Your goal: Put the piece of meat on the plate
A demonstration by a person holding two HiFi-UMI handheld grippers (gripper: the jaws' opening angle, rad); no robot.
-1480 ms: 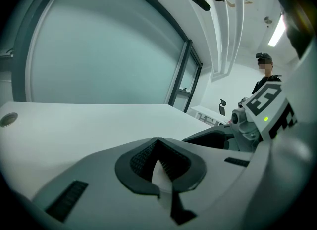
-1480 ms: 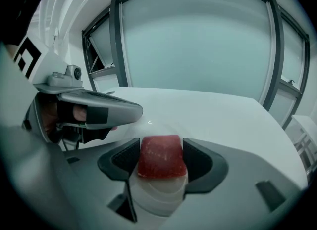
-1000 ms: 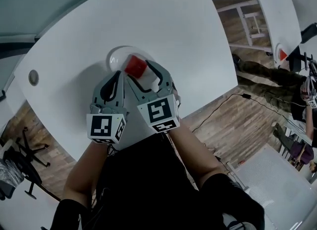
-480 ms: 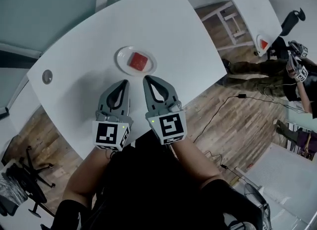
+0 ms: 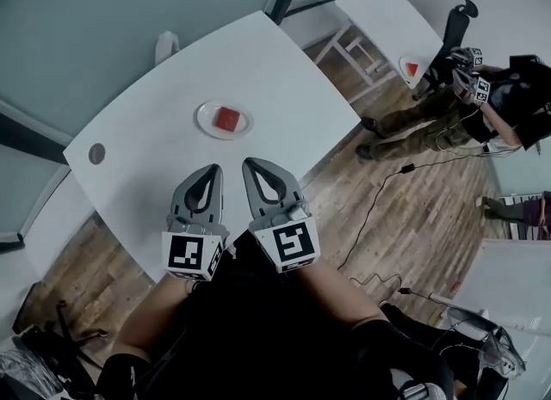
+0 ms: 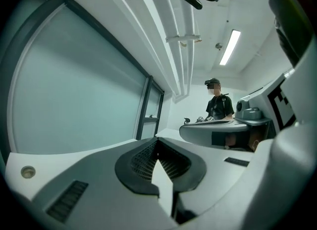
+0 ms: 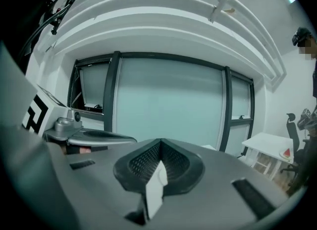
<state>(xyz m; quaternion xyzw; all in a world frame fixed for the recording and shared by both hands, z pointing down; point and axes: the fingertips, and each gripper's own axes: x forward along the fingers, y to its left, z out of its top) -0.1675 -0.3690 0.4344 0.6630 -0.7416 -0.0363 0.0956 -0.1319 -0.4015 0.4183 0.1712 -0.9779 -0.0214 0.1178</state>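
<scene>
Item: piece of meat [image 5: 228, 118], a red, square-cut slab lying flat in the middle of the white plate [image 5: 203, 122]. The plate stands about mid-table [image 5: 284, 89], well apart from every edge. Handling, by my judgement: light, probably soft or rubbery with a slick skin, not fragile. It is best taken low across two opposite side faces, with a modest squeeze. Left claw [image 5: 210, 172]: closed on nothing. Right claw [image 5: 255, 166]: closed on nothing. I hold both side by side over the near edge of the table, well short of the plate. Change from a second ago: my right claw then stood open around the meat just above the plate. Both claws are now withdrawn, the right one shut, the meat left on the plate, and the job looks done.
</scene>
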